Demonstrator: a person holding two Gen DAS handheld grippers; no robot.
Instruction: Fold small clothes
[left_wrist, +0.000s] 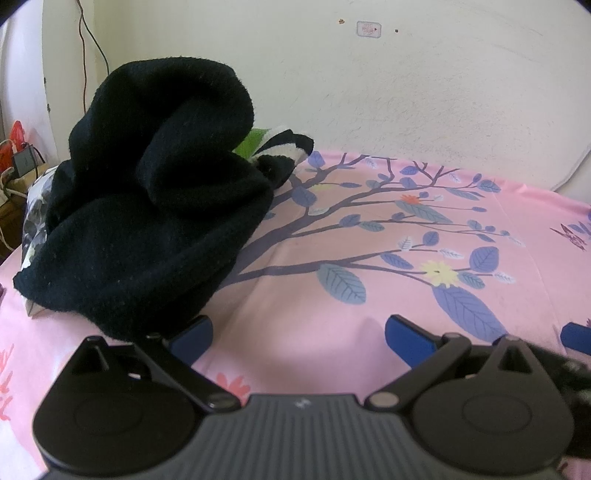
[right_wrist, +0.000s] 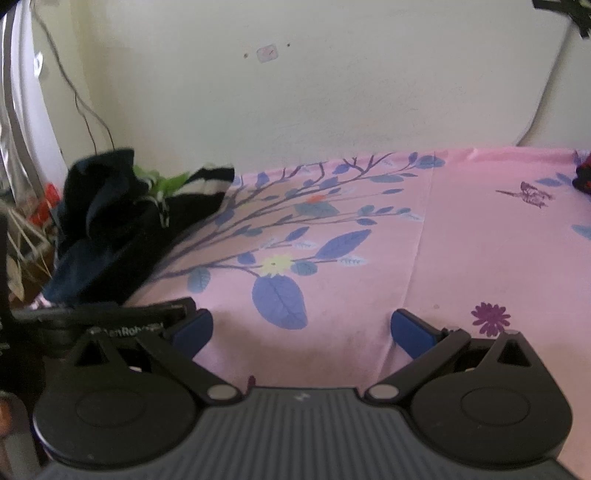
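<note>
A heap of small clothes lies on the pink floral bedsheet (left_wrist: 332, 332). On top is a crumpled black knit garment (left_wrist: 155, 199), with a black-and-white striped piece (left_wrist: 284, 147) and a green piece (left_wrist: 253, 142) behind it. My left gripper (left_wrist: 299, 332) is open and empty, its left finger just beside the black garment's near edge. In the right wrist view the same heap (right_wrist: 122, 225) sits at the far left. My right gripper (right_wrist: 301, 330) is open and empty over bare sheet, to the right of the left gripper's body (right_wrist: 110, 317).
A cream wall (left_wrist: 369, 92) backs the bed, with a thin cable (left_wrist: 86, 40) hanging at the left. Clutter stands off the bed's left edge (left_wrist: 18, 155). A dark item (right_wrist: 583, 177) lies at the bed's far right. The sheet (right_wrist: 461, 240) stretches to the right.
</note>
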